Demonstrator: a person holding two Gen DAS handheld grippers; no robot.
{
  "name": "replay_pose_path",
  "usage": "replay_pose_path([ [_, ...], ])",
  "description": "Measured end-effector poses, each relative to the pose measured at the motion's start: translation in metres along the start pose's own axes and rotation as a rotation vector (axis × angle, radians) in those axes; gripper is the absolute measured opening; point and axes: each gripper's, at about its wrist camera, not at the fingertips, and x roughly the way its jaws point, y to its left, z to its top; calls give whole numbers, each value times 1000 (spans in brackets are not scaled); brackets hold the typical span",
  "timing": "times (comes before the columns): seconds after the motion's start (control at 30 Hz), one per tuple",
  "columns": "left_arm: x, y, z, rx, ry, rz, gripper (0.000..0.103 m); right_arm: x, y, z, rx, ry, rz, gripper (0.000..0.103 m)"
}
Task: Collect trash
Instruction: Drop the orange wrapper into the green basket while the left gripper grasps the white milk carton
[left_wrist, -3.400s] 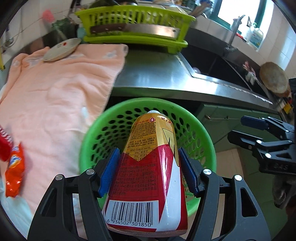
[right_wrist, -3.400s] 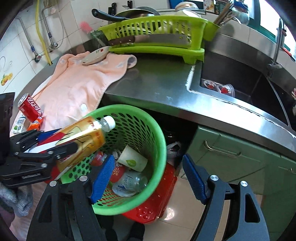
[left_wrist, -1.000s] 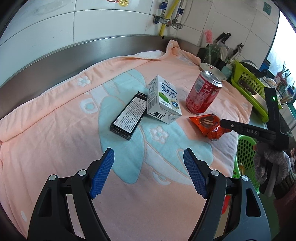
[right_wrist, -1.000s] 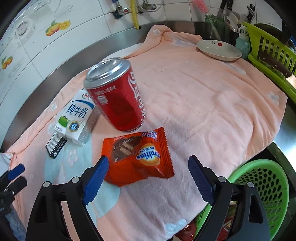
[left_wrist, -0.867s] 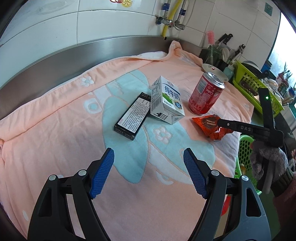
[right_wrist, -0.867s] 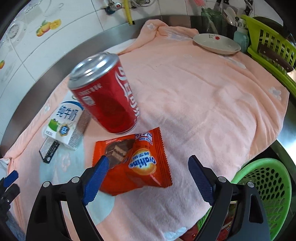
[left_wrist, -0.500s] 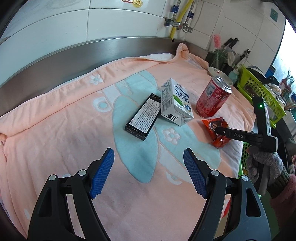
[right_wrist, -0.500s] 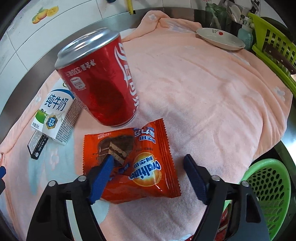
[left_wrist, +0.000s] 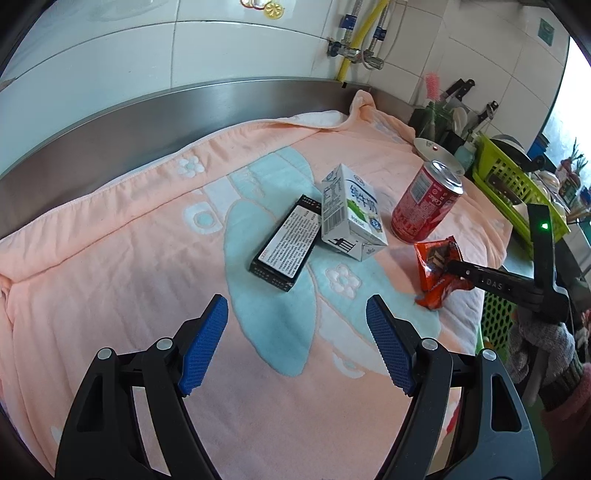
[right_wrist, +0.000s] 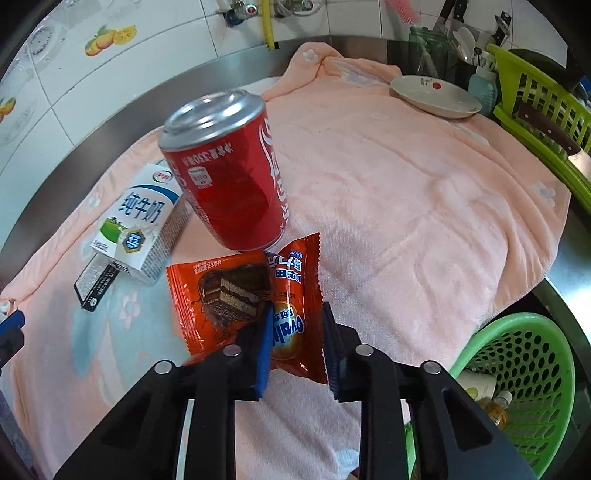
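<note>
Pick-up step: right gripper (right_wrist: 295, 341) clamped on the orange snack wrapper (right_wrist: 255, 295) near the red can (right_wrist: 229, 173); left gripper (left_wrist: 295, 343) spread, empty; next, presumably carry right to the green basket (right_wrist: 517, 373).

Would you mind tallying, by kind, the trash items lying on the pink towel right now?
Red soda can: 1
White milk carton: 1
Flat black box: 1
Orange snack wrapper, pinched by the right gripper: 1
Total: 4

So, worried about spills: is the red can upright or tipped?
Upright: the red can stands on its base on the towel, silver top up.
</note>
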Motion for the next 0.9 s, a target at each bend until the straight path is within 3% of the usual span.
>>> replay_pose_path([
  [0.43, 18, -43, 20, 95, -6, -25, 77, -52, -13, -16, 11, -84, 24, 17],
  [0.63, 45, -76, 40, 182, -16, 24, 81, -82, -44, -35, 25, -98, -23, 17],
  [0.7, 53, -85, 44, 210, -14, 46, 91, -90, -61, -46, 43, -91, -53, 17],
  [0.9, 83, -106, 59, 252, -19, 128, 91, -107, -108, -74, 101, -71, -127, 17],
])
